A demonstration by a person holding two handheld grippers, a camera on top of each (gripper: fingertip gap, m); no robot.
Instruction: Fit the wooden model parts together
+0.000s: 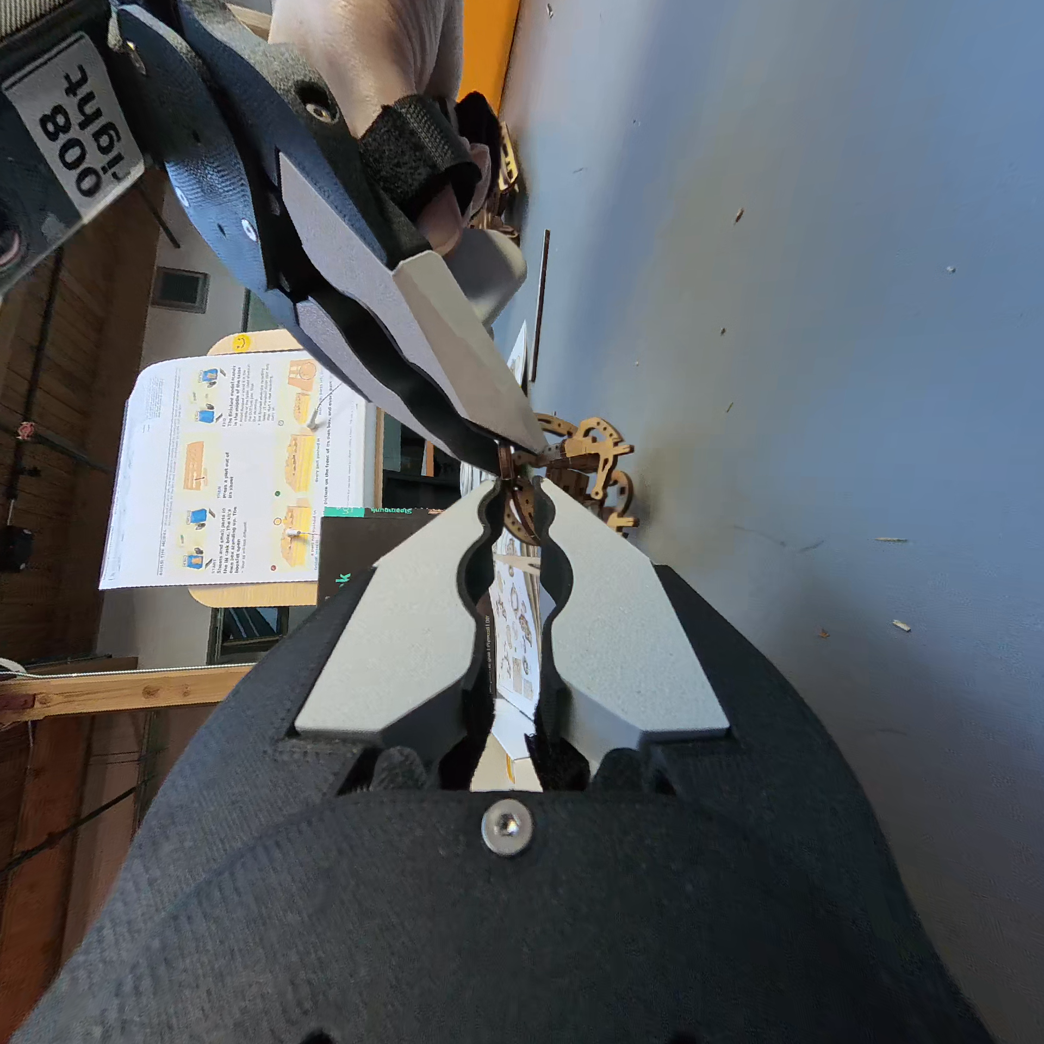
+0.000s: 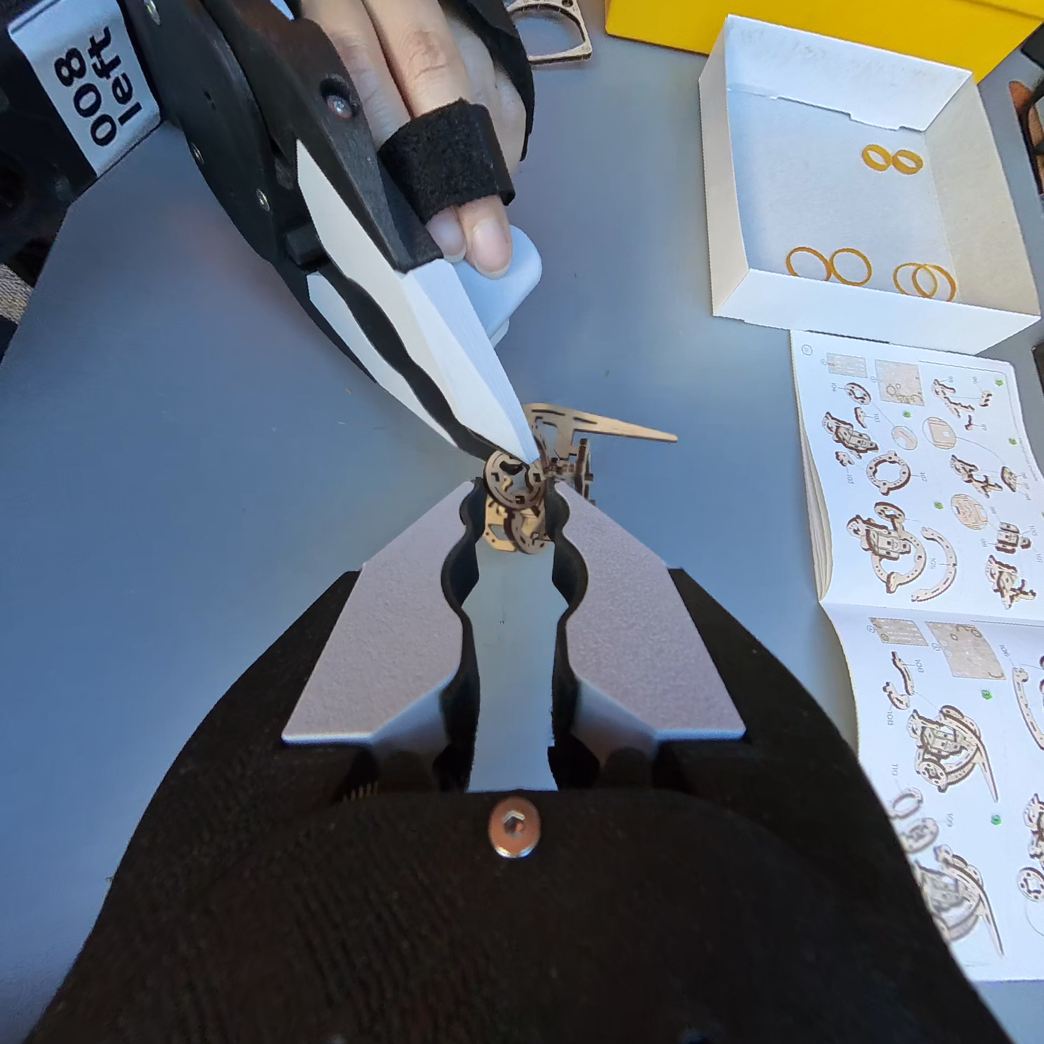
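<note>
A small wooden model (image 2: 570, 452) with a long flat strip is held above the grey table (image 2: 169, 452). My right gripper (image 2: 511, 497) is shut on its lower wheel-like parts (image 2: 517, 528). My left gripper (image 2: 525, 452) comes in from the upper left, shut on a round wooden wheel disc (image 2: 505, 477) that it presses against the model. In the left wrist view, my left gripper (image 1: 517, 486) holds the disc (image 1: 520, 511) edge-on, the right gripper (image 1: 522, 446) pinches the model (image 1: 593, 463) just above it, and the two sets of tips almost touch.
A white open box (image 2: 858, 322) holding yellow rubber bands (image 2: 830, 265) lies at the right rear, with a yellow box (image 2: 791, 22) behind it. An open instruction booklet (image 2: 915, 508) lies on the right. A propped instruction sheet (image 1: 226, 469) and a black box (image 1: 384, 542) stand beyond. My two grippers' fingertips are within a few centimetres of each other.
</note>
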